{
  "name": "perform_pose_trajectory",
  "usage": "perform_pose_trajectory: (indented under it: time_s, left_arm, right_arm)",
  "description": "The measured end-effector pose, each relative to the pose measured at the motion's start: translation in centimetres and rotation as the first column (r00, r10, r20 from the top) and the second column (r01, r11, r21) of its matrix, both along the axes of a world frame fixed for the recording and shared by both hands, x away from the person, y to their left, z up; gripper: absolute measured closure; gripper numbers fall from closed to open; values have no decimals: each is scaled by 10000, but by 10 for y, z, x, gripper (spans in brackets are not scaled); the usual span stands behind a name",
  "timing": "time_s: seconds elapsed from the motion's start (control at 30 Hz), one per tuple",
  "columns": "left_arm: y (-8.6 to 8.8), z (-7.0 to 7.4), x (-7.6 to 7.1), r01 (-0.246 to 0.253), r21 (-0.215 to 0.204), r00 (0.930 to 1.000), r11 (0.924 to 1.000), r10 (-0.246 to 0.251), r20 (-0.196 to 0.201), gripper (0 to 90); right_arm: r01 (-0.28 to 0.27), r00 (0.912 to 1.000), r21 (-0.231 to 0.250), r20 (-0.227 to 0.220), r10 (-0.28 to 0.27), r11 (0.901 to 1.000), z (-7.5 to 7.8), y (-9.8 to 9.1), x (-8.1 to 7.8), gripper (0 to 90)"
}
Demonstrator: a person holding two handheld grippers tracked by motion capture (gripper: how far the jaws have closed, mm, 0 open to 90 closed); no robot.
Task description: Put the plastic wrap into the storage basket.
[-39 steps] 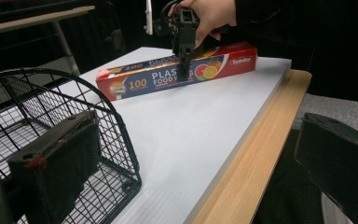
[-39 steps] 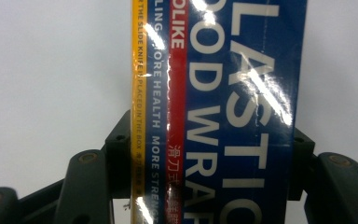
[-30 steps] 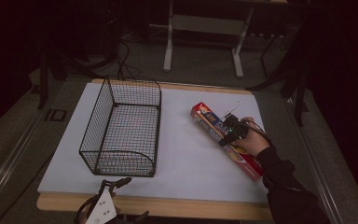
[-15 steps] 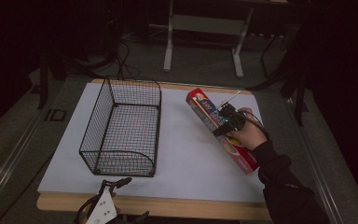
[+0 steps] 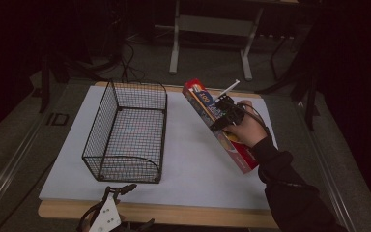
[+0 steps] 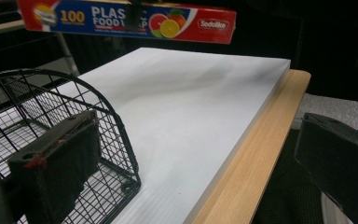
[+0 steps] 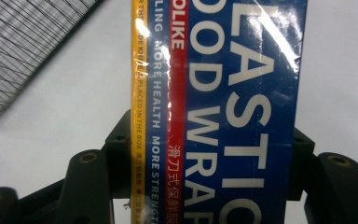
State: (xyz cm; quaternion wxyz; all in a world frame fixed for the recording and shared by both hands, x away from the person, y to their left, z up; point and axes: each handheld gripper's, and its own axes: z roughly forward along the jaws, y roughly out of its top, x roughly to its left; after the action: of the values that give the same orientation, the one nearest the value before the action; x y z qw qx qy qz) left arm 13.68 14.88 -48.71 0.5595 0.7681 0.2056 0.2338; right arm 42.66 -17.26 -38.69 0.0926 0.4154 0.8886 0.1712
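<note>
A long red and blue plastic food wrap box [image 5: 200,98] hangs tilted above the right part of the white sheet. My right gripper [image 5: 226,116] is shut across the box's middle, with a hand behind it. In the right gripper view the box [image 7: 242,70] runs between the two black jaws, and the right gripper [image 7: 209,156] presses on both its sides. A black wire basket [image 5: 96,130] stands empty at the left of the sheet. My left gripper [image 5: 108,212] sits low at the table's front edge, open, with nothing between its jaws. From the left gripper [image 6: 196,140] I see the box [image 6: 121,18] high up and the basket [image 6: 51,93] close by.
The white sheet [image 5: 193,164] covers a wooden table whose bare front edge [image 5: 174,215] shows. Dark floor, a table frame [image 5: 210,29] and cables lie beyond the far side. The basket corner [image 7: 23,46] lies to the upper left in the right gripper view.
The right hand has lifted the box off the sheet and carried it up and a little to the left, toward the basket. The left gripper has stayed put.
</note>
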Motion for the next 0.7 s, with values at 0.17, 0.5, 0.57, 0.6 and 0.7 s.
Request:
perform_pose_trajectory:
  time_s: [0.17, 0.5, 0.57, 0.6, 0.7]
  left_arm:
    - [0, 0, 0, -7, -46, 10000, 10000, 7, -5, 10]
    - [0, 0, 0, -50, 37, 10000, 10000, 50, 49, 10]
    - [-1, 0, 0, -43, 55, 10000, 10000, 43, 65, 10]
    - [-1, 0, 0, -38, 51, 10000, 10000, 38, 74, 9]
    - [-1, 0, 0, 0, 21, 10000, 10000, 0, 58, 9]
  right_arm:
    - [-46, 9995, -8, 315, 46, 10000, 14, 16, -1, 395]
    - [-163, 9982, 422, 585, 139, 9990, 34, 44, -1, 395]
    - [-184, 9980, 441, 608, 157, 9989, 36, 48, -2, 395]
    - [-265, 9972, 567, 710, 225, 9980, 40, 58, -2, 395]
    - [-308, 9968, 651, 756, 258, 9974, 43, 67, -2, 395]
